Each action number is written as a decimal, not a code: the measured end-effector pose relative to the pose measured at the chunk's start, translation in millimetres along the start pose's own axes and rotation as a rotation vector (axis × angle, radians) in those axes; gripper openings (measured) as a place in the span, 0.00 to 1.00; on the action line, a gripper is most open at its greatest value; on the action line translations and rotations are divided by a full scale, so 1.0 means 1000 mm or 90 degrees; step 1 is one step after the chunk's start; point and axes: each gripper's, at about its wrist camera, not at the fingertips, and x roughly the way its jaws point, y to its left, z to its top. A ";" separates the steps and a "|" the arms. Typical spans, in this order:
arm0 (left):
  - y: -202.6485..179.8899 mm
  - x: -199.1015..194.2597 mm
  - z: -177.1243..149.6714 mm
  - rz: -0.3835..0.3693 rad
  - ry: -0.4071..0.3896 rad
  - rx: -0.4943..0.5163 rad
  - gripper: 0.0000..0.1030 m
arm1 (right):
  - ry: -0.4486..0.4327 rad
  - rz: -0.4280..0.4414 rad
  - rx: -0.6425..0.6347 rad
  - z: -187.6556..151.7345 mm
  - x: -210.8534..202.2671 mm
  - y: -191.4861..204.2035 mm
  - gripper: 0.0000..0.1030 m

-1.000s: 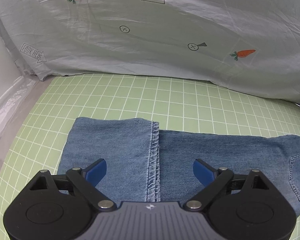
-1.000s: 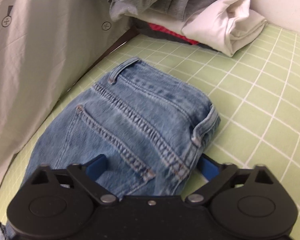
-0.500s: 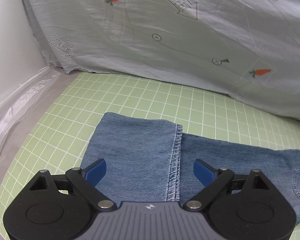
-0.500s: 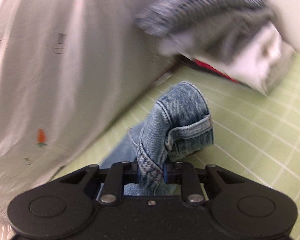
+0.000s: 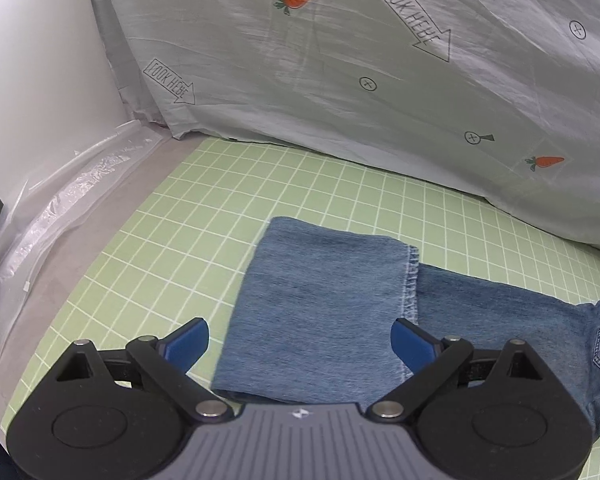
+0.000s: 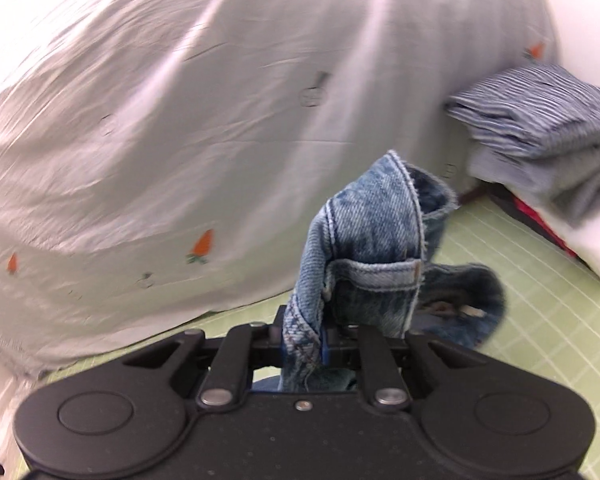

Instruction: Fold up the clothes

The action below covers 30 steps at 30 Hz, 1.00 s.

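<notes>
Right gripper (image 6: 302,346) closing, pinching jeans (image 6: 372,240) waistband, left gripper (image 5: 300,344) spread, clothes pile (image 6: 548,152) beside

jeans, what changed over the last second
The right claw, open around the waist end of the jeans a second ago, closed on the waistband and lifted it off the mat; its jaws are closing with denim between them. The left claw stayed open above the folded leg end, which lies flat as before.
</notes>
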 end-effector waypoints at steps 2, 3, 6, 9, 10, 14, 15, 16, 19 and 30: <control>0.011 0.002 0.004 -0.004 -0.002 -0.001 0.94 | 0.006 0.015 -0.022 -0.005 0.005 0.022 0.13; 0.016 0.004 0.006 -0.005 -0.002 -0.001 0.94 | 0.010 0.023 -0.033 -0.008 0.007 0.034 0.13; 0.033 0.011 0.010 -0.007 0.000 -0.001 0.94 | 0.028 0.047 -0.067 -0.022 0.021 0.071 0.13; 0.052 0.024 0.012 -0.008 0.011 -0.003 0.94 | 0.067 0.076 -0.110 -0.049 0.038 0.111 0.13; 0.058 0.030 0.012 -0.008 0.016 -0.005 0.94 | 0.084 0.086 -0.127 -0.061 0.045 0.125 0.13; 0.081 0.058 0.013 -0.006 0.045 -0.022 0.94 | 0.215 0.084 -0.189 -0.137 0.082 0.163 0.13; 0.085 0.065 0.013 -0.005 0.055 -0.026 0.94 | 0.259 0.073 -0.199 -0.157 0.093 0.168 0.15; 0.089 0.072 0.014 -0.005 0.065 -0.027 0.94 | 0.288 0.062 -0.208 -0.172 0.100 0.171 0.16; 0.090 0.090 0.015 -0.010 0.083 -0.016 0.94 | 0.285 0.037 -0.248 -0.181 0.095 0.183 0.17; 0.084 0.104 0.006 -0.040 0.108 -0.028 0.94 | 0.187 0.042 -0.193 -0.134 0.052 0.193 0.70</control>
